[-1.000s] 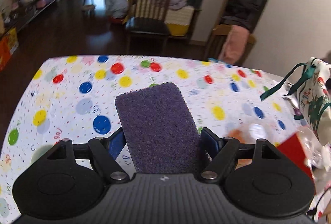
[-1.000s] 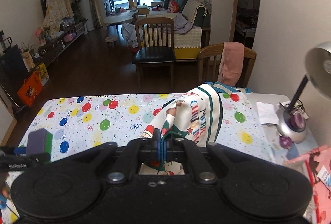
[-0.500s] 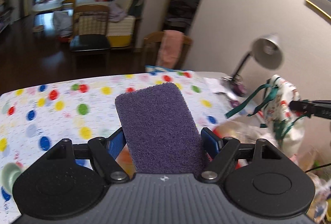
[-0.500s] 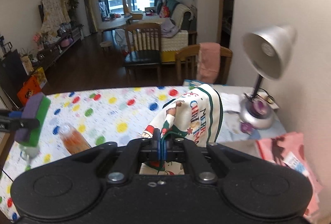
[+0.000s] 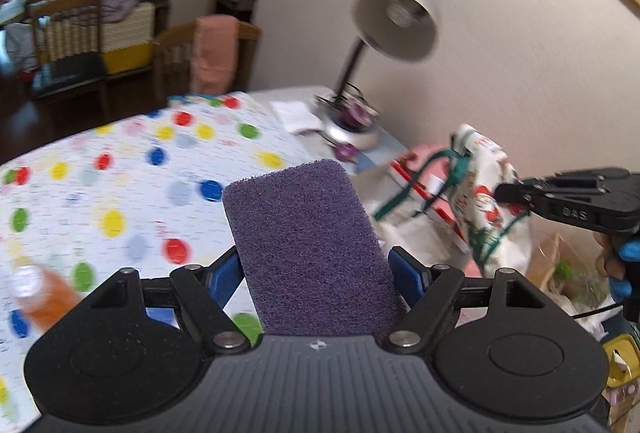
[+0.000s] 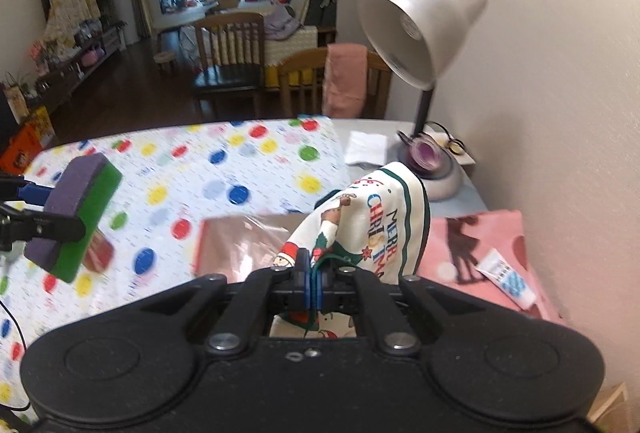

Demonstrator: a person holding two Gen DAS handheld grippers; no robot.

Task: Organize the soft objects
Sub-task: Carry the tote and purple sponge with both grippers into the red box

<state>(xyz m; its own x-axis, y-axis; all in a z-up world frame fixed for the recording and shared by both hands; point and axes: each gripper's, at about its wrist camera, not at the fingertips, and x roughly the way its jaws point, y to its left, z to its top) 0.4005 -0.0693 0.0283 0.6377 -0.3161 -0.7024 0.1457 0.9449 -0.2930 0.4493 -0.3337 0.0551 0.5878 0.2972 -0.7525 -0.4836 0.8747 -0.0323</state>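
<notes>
My left gripper (image 5: 316, 269) is shut on a sponge (image 5: 304, 245) with a purple scouring face; the right wrist view shows the sponge (image 6: 76, 217) has a green body. It is held in the air over the polka-dot table (image 5: 120, 185). My right gripper (image 6: 314, 273) is shut on a white Christmas-print drawstring bag (image 6: 380, 221), pinching its edge, and the bag hangs up in front of the fingers. In the left wrist view the same bag (image 5: 488, 201) hangs at the right from the right gripper (image 5: 500, 193), with green cords dangling.
A silver desk lamp (image 6: 420, 33) stands at the table's far right by the wall. Pink reindeer paper (image 6: 480, 245) with a small tube (image 6: 504, 277) lies at the right. A clear-lidded pink box (image 6: 244, 245) and an orange bottle (image 5: 40, 297) sit on the table.
Both grippers have swung to the right, towards the lamp and wall. The sponge and the bag are still held. The left gripper has come closer to the bag.
</notes>
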